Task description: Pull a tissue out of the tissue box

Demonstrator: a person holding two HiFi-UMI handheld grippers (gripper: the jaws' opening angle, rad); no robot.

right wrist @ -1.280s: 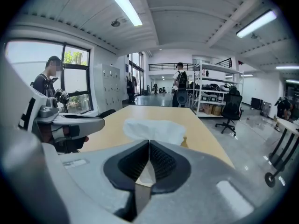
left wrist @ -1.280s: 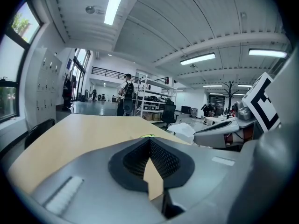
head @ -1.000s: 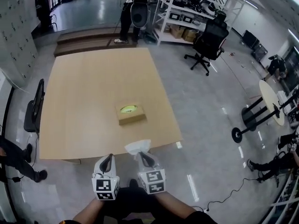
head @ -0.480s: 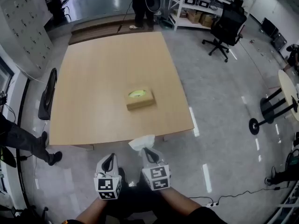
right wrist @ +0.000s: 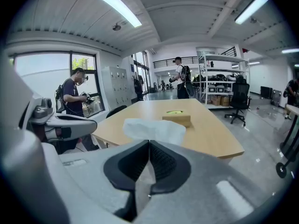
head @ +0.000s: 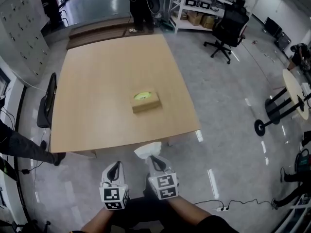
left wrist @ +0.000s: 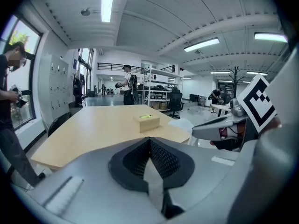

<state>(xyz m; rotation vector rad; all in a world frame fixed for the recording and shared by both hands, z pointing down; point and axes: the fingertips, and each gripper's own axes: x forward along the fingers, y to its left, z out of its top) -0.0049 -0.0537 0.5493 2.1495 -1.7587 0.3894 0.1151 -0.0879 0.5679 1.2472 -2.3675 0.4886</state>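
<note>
A brown tissue box (head: 145, 101) with a green-rimmed slot lies on the wooden table (head: 97, 81), towards its near right part. My right gripper (head: 154, 159) hangs over the floor just off the table's near edge, shut on a white tissue (head: 147, 149) that sticks out ahead of the tips. In the right gripper view the tissue (right wrist: 154, 129) bunches above the closed jaws, with the box (right wrist: 176, 117) well beyond it. To its left my left gripper (head: 114, 168) is shut on nothing. The left gripper view shows the box (left wrist: 146, 122) far ahead.
A black chair (head: 47, 106) stands at the table's left side, and a person's legs (head: 24, 147) are nearby. Another person (head: 138, 4) stands beyond the far edge by shelves (head: 199, 4). An office chair (head: 228, 25), a round table (head: 294, 91) and a floor cable (head: 228, 205) are at the right.
Both grippers have drawn back from the table's near edge; the tissue, once overlapping the edge, now hangs over the floor. The right gripper still holds it.
</note>
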